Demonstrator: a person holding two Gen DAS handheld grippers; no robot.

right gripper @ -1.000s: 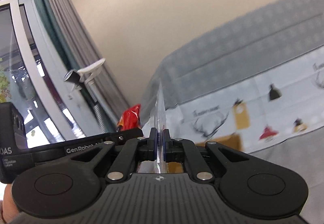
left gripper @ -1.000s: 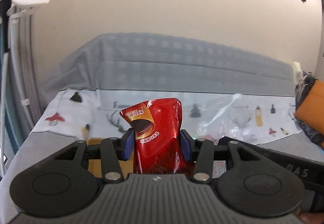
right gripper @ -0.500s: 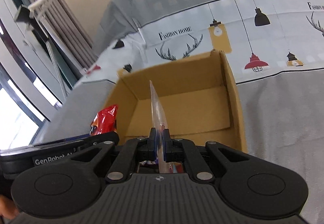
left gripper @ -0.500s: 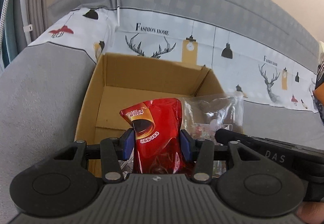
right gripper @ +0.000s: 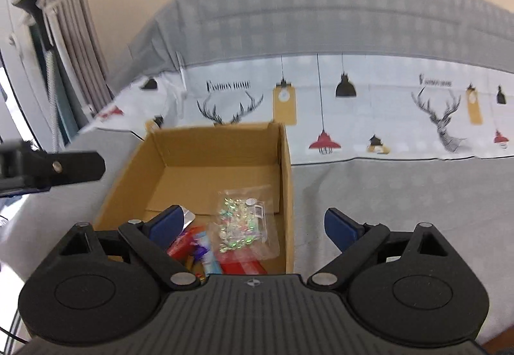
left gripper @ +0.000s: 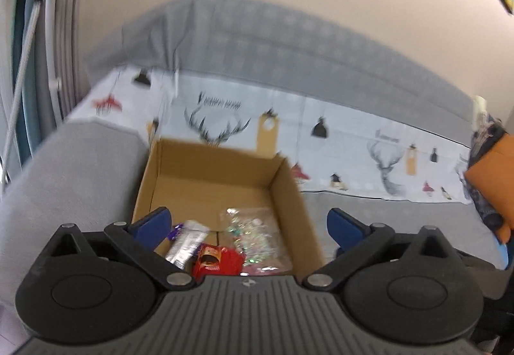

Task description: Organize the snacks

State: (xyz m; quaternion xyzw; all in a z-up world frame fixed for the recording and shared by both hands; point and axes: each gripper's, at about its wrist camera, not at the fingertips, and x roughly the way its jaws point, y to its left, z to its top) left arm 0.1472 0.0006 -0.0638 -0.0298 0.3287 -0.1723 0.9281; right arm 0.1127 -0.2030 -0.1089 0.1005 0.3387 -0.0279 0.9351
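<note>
An open cardboard box [left gripper: 298,204] [right gripper: 286,168] sits on the grey sofa seat. Inside it lie a red snack pouch [left gripper: 218,260], a clear bag of shiny candies [left gripper: 253,233] [right gripper: 241,226], a silver packet [left gripper: 186,242] and other wrappers [right gripper: 199,246]. My left gripper [left gripper: 249,225] hangs above the box's near end, its jaws opening wide with nothing between the pads. My right gripper [right gripper: 253,225] is also above the box, jaws opening, pads clear of the clear bag below. The left gripper's finger [right gripper: 64,165] shows at the left of the right wrist view.
A printed sofa cover [right gripper: 353,117] with deer and lamps drapes the backrest behind the box. An orange cushion [left gripper: 491,175] lies at the right end. Curtains [right gripper: 74,34] hang at the left. Grey seat fabric [right gripper: 385,194] stretches right of the box.
The left gripper let go of the red pouch, which now lies in the box. The right gripper released the clear bag into the box. Both grippers opened and tilted up slightly.
</note>
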